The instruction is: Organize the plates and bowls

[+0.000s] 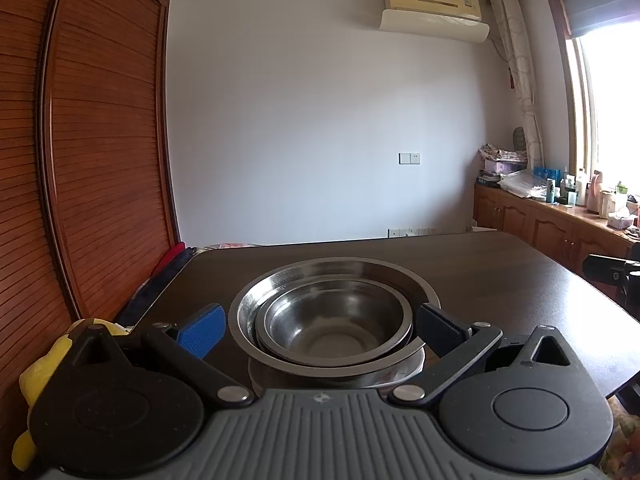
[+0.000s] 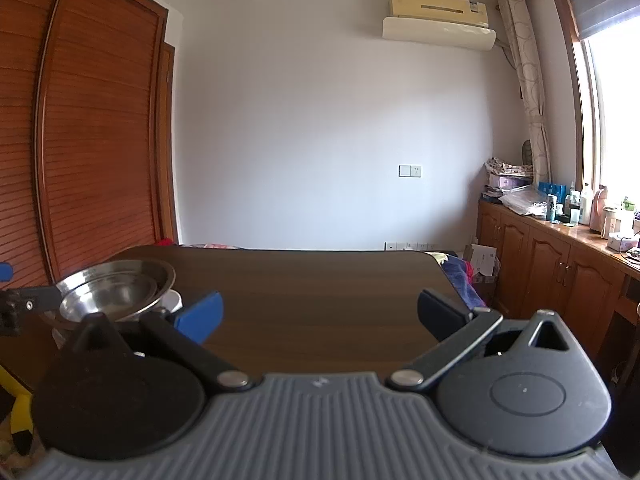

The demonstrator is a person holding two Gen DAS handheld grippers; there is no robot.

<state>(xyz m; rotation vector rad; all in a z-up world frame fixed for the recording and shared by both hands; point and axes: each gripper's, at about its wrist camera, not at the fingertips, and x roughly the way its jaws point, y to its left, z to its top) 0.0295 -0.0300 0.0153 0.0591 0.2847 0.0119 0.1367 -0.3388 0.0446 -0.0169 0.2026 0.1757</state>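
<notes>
Two nested steel bowls [image 1: 332,320] sit between the spread left gripper [image 1: 320,324].

Your left tool [image 1: 320,322] stands spread wide, a finger on either side of the stacked steel bowls [image 1: 334,320], which sit on the dark tabletop [image 1: 500,276] over a white dish [image 1: 400,376].
</notes>
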